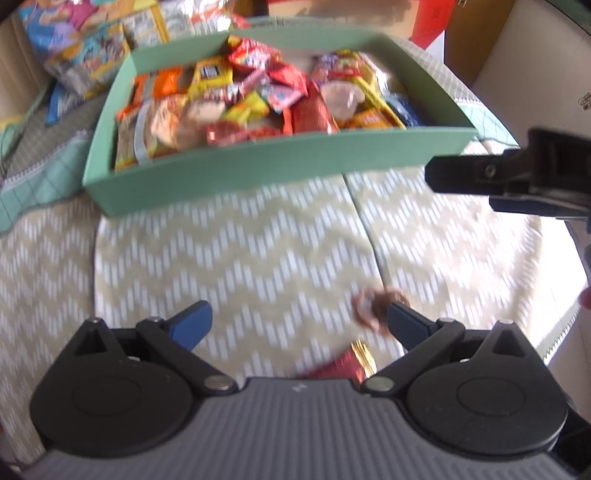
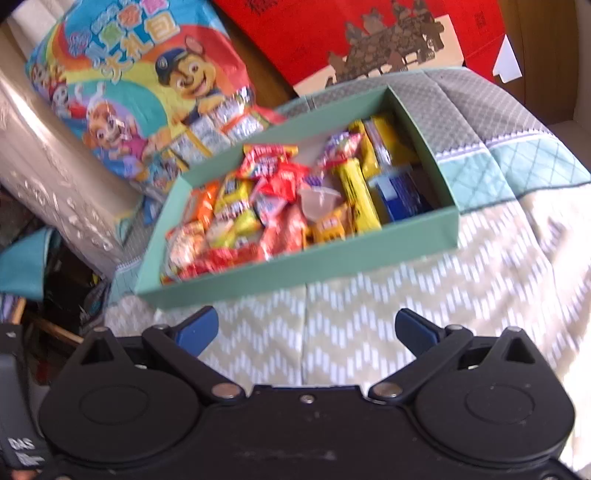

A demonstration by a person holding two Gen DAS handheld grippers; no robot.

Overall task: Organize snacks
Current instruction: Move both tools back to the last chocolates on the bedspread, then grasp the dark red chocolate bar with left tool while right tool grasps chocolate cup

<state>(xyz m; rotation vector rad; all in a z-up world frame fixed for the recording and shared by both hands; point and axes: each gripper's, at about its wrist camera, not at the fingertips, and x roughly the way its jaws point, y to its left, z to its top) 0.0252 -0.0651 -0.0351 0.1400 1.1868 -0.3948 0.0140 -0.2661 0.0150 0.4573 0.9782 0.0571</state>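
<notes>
A shallow pale-green cardboard box (image 1: pixel 236 166) sits on a zigzag-patterned beige and white cloth (image 1: pixel 229 251) and is filled almost to its rim with a jumble of small wrapped snacks (image 1: pixel 243 99): red, orange and yellow packets, a long yellow bar (image 2: pixel 356 194) lying lengthwise right of the box's middle, a clear plastic jelly cup (image 2: pixel 317 201) near the centre, and dark blue packets (image 2: pixel 400 197) in the box's right near corner. Behind the box's left side leans a large cartoon-printed gift bag (image 2: pixel 133 81) with silvery sachets at its foot, and behind the box's far right stands a red printed carton (image 2: pixel 369 33). In front of the box, well apart from it on the cloth, lie two loose snacks: a small round brownish wrapped sweet (image 1: pixel 373 304), touching or just behind the left gripper's right blue fingertip, and a red and gold packet (image 1: pixel 347 363), partly hidden by that gripper's body. The left gripper (image 1: pixel 299 319) has its jaws spread wide and empty. The right gripper (image 2: pixel 306 328) points at the box's near wall with jaws equally wide, holding nothing; in the left wrist view it juts in from the right, beside the box's right near corner.
</notes>
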